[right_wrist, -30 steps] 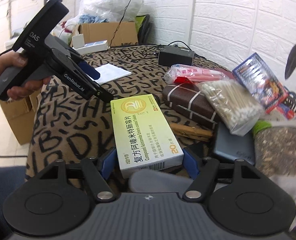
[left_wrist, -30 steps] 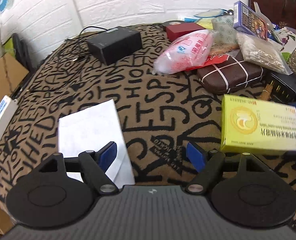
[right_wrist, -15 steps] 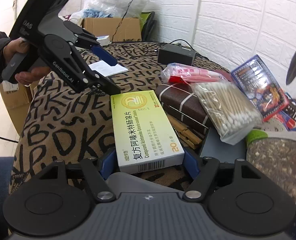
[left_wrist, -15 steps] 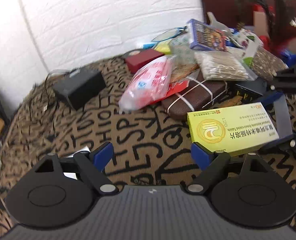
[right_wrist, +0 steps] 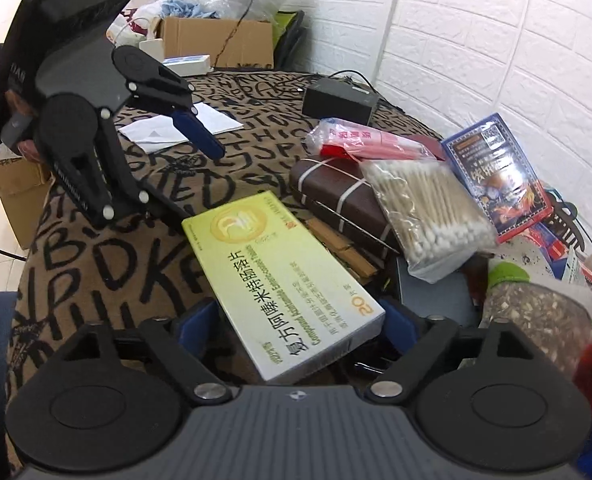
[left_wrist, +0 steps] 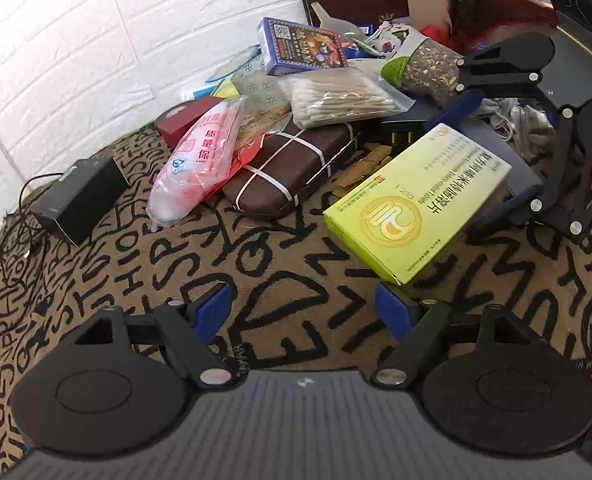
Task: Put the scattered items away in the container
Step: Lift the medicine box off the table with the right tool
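Observation:
A yellow-green medicine box lies tilted on the letter-patterned tablecloth. It sits between the blue pads of my right gripper, whose jaws stand wide around its near end; I cannot tell whether they press on it. In the left wrist view the same box shows with the right gripper around its far end. My left gripper is open and empty, low over the cloth, just short of the box's near corner. It also shows in the right wrist view.
A heap of items lies behind the box: a cotton-swab bag, a brown case with white bands, a pink packet, a blue card box. A black adapter and white paper lie apart.
My left gripper swung right, from over the white paper toward the box and the heap. The box has turned to a skewed, tilted angle between the right gripper's pads.

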Demonstrator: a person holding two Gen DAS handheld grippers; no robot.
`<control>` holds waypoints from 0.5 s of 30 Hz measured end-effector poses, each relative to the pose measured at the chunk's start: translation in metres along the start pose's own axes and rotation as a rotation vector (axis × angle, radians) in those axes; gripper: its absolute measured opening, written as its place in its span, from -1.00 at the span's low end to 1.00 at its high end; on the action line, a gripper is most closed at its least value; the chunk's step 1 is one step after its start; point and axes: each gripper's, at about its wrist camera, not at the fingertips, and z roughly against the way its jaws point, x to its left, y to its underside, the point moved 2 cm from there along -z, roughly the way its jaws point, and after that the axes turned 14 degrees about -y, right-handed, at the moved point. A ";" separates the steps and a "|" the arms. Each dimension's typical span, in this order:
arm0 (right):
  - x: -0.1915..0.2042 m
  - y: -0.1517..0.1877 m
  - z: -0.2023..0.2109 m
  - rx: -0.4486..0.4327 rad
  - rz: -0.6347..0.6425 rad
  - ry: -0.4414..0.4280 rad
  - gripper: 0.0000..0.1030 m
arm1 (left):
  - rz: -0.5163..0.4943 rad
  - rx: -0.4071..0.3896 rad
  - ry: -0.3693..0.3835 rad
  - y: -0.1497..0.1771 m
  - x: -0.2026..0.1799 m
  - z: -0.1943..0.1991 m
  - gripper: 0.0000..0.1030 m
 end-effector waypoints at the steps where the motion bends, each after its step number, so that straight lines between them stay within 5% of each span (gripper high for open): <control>1: 0.001 0.001 -0.001 0.001 0.000 0.001 0.74 | 0.014 0.000 0.003 0.000 0.002 0.001 0.57; 10: 0.001 0.000 -0.003 -0.003 -0.004 -0.030 0.69 | -0.012 -0.069 -0.020 -0.004 0.018 0.009 0.61; 15: 0.003 0.001 -0.004 -0.021 -0.033 -0.027 0.73 | -0.055 -0.011 -0.022 -0.001 -0.001 0.003 0.62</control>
